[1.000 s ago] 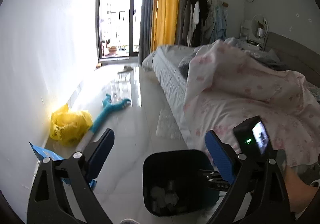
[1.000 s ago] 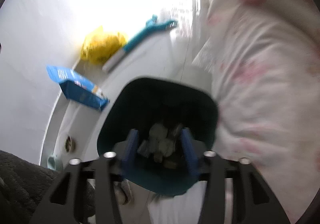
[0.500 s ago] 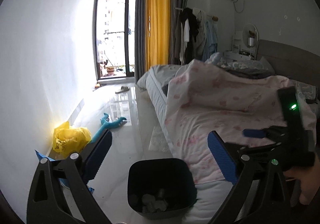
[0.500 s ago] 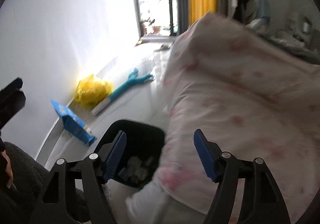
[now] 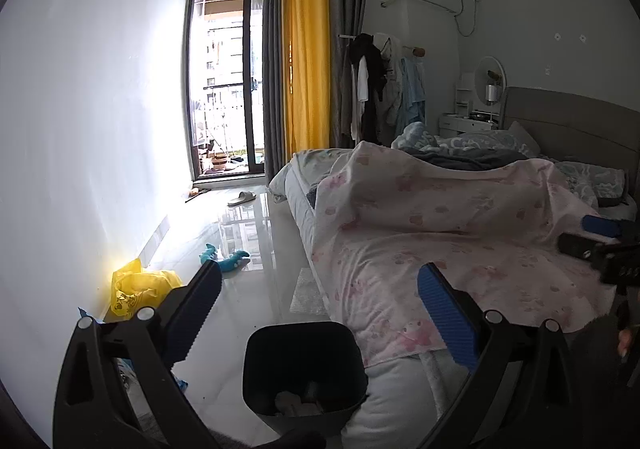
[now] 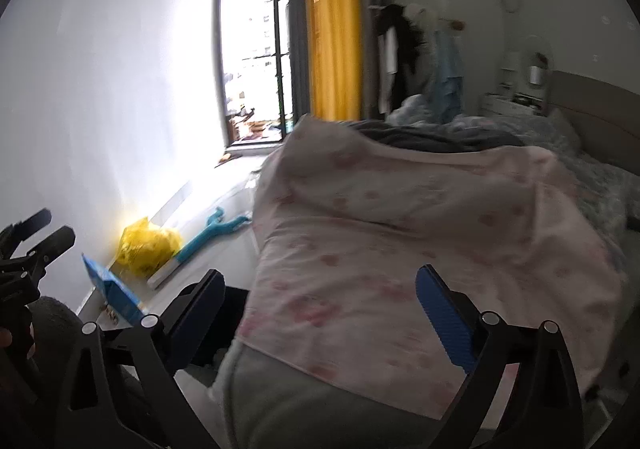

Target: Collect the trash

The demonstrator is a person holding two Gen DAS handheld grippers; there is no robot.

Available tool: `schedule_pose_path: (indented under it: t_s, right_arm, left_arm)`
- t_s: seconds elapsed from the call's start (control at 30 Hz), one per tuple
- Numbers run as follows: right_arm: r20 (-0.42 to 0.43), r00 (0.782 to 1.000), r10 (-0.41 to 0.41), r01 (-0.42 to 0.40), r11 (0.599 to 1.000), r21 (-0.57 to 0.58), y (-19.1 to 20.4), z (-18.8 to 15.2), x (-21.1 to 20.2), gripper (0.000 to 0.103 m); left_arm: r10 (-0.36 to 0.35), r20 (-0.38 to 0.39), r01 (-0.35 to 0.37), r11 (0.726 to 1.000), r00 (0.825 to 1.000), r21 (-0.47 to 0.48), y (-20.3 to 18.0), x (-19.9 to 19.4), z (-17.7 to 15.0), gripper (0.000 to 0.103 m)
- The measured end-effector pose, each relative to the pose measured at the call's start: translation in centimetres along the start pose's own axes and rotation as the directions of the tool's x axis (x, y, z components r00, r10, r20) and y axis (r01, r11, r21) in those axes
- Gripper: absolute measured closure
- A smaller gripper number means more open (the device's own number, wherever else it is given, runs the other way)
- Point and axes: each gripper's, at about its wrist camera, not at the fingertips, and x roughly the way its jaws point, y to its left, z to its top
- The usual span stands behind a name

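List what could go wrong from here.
1. The bin stands tight against the bed; a swinging left gripper might tip it.
2. The pink blanket hangs near the bin's rim and could snag a finger.
3. The yellow bag lies far off, so reaching risks dropping trash.

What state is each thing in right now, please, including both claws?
Left claw: open, empty.
Right claw: open, empty.
Bin: upright on the floor beside the bed, crumpled trash at the bottom.
Yellow bag: slumped on the floor by the wall.
Blue packet: propped by the wall.
Curtain: drawn aside.
Pink blanket: rumpled, hanging over the bed edge.
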Motion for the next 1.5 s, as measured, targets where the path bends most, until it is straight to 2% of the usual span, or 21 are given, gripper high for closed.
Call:
schedule_pose_path:
  t_s: [0.23,0.5,0.8,1.07,1.5]
  right_arm:
    - [0.043,0.996,-0.074,0.07,0.994,0.08,-4.1,-2.0,-5.3,0.003]
    - [0.111,0.988,-0.111,0.102,0.991,0.084,-6.0,-3.3,-10.0,0.003]
    - [0.139,0.99,0.025,-0.034,0.998,0.059,-5.8,-4.6,-9.9,0.003]
    - [0.109,0.992,0.064,-0.066,0.998,0.015,-3.9,-4.5,-9.0,0.003]
    - [0.102,0.992,0.073,-0.073,0.997,-0.003,-2.6,-4.2,-8.9,0.003]
  left_arm:
    - [-0.017,0.041,0.017,1.0,0.999,0.003,-1.1,-2.2,-0.2,0.003]
    - [-0.007,0.073,0.005,1.0,0.997,0.023,-2.9,-3.9,-0.6,0.003]
    - [-0.015,0.046,0.011,0.996,0.999,0.083,-3.8,-3.7,-2.3,0.003]
    - [-0.024,0.036,0.02,0.993,0.999,0.117,-4.3,-3.7,-2.9,0.003]
    - [-0.007,0.011,0.006,0.998,1.0,0.07,-3.5,-3.3,-3.1,0.003]
